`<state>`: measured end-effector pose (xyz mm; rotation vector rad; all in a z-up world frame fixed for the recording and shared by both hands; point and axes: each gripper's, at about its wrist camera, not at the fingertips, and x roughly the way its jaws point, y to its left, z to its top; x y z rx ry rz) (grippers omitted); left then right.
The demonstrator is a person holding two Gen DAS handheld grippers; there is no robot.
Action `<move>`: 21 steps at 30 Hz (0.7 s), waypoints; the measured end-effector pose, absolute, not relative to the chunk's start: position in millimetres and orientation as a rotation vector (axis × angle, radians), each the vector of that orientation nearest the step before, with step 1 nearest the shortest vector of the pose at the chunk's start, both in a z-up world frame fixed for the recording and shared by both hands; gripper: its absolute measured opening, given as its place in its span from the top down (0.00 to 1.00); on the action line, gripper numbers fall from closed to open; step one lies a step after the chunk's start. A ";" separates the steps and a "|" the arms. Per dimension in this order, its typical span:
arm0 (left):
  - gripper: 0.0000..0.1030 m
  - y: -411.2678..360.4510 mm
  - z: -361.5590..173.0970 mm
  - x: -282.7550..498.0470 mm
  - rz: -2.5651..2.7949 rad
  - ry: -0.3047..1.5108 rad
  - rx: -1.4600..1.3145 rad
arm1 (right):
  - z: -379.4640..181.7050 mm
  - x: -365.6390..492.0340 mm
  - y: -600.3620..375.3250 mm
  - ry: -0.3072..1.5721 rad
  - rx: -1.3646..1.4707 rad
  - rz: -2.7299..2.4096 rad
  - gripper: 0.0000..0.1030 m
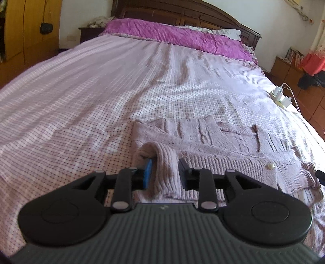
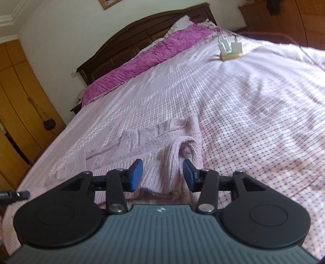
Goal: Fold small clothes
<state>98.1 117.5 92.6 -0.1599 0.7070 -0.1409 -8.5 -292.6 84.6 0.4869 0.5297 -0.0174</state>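
Ahead of both grippers, filling nearly everything: a wide bed [image 1: 101, 91] under a pink checked sheet [image 2: 254, 121], rumpled in shallow waves. At the far end, well beyond the fingertips, a dark carved wooden headboard [image 1: 182, 14] with a crinkled magenta quilt [image 1: 178, 34] laid along its foot and a white pillow [image 1: 225, 32] behind the quilt. Off to the left of the left gripper, tall yellow-brown wardrobe doors [image 1: 24, 30], a small black bag [image 1: 46, 27] hanging against them. Directly before the tools, near the bed's close edge: a mauve knitted cardigan [image 1: 213, 138], spread flat with cable ribs across the body, ribbed hem toward the camera, one pearl button [image 1: 271, 166] on the band to the right of the left gripper's fingers. Left gripper [image 1: 164, 172] partly parted, a raised fold of the ribbed hem standing between its pads, cloth lying against the blue left pad [image 1: 148, 172] and a gap showing before the right one, so released rather than clamped. Right gripper [image 2: 162, 172] wider apart, both blue pads [image 2: 135, 174] clear of the knit, a loose hump of the cardigan's other end rising between and just beyond them. Far ahead and to the right of the right gripper, on the sheet: a small power strip with white chargers [image 2: 229, 48] plugged in, cables trailing off.
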 end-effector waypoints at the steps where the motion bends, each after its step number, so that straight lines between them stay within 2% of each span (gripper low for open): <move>1: 0.70 115.8 94.5 95.0 -0.146 0.705 -0.149 | 86.2 -11.6 -290.3 0.528 0.470 -0.017 0.50; 13: 0.69 81.8 102.1 77.4 -0.225 0.708 -0.035 | 105.5 -24.8 -248.8 0.533 0.271 0.047 0.49; 15: 0.62 76.4 99.5 76.7 -0.234 0.711 -0.012 | 105.8 -22.6 -238.6 0.543 0.236 0.063 0.49; 19: 0.57 64.9 93.1 75.5 -0.245 0.718 0.048 | 104.8 -21.3 -220.1 0.545 0.154 0.076 0.49; 21: 0.50 60.6 89.9 75.0 -0.251 0.727 0.068 | 103.5 -20.1 -210.7 0.551 0.103 0.091 0.48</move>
